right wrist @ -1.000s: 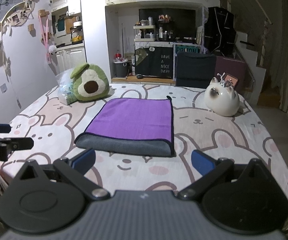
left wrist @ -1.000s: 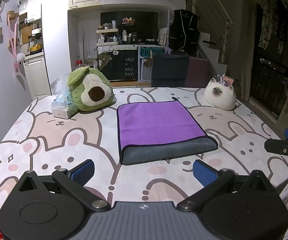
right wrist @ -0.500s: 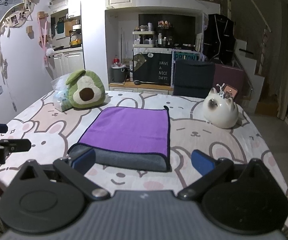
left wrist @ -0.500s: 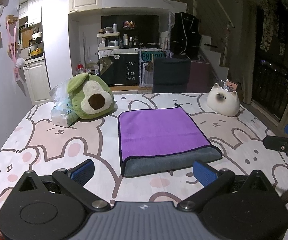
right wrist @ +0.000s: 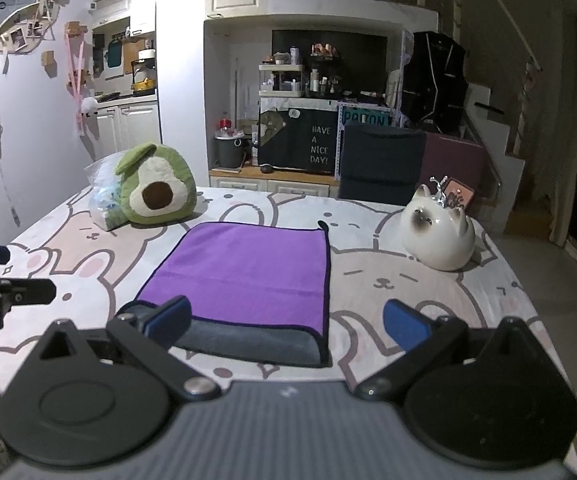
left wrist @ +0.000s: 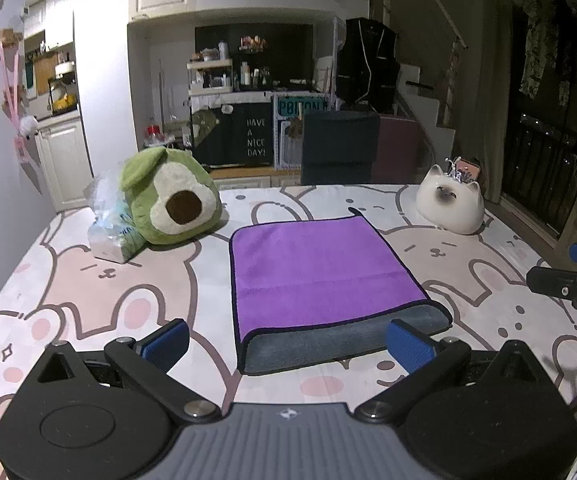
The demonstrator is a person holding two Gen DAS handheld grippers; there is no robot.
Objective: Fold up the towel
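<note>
A purple towel [left wrist: 320, 272] with a grey underside lies folded flat in the middle of the bunny-print table [left wrist: 88, 280]; its grey folded edge faces me. It also shows in the right wrist view [right wrist: 244, 276]. My left gripper [left wrist: 288, 346] is open and empty, held back from the towel's near edge. My right gripper [right wrist: 286, 322] is open and empty, also short of the near edge. The right gripper shows at the right edge of the left wrist view [left wrist: 576, 280]. The left gripper shows at the left edge of the right wrist view [right wrist: 4, 284].
A green avocado plush [left wrist: 172, 196] and a plastic bag [left wrist: 108, 228] sit at the back left. A white cat figurine [left wrist: 448, 204] sits at the back right. A dark chair [left wrist: 340, 148] stands behind the table. The table's right edge drops to the floor [right wrist: 548, 280].
Both grippers have drawn back and risen a little from the towel. The towel has not moved. Both grippers stay open.
</note>
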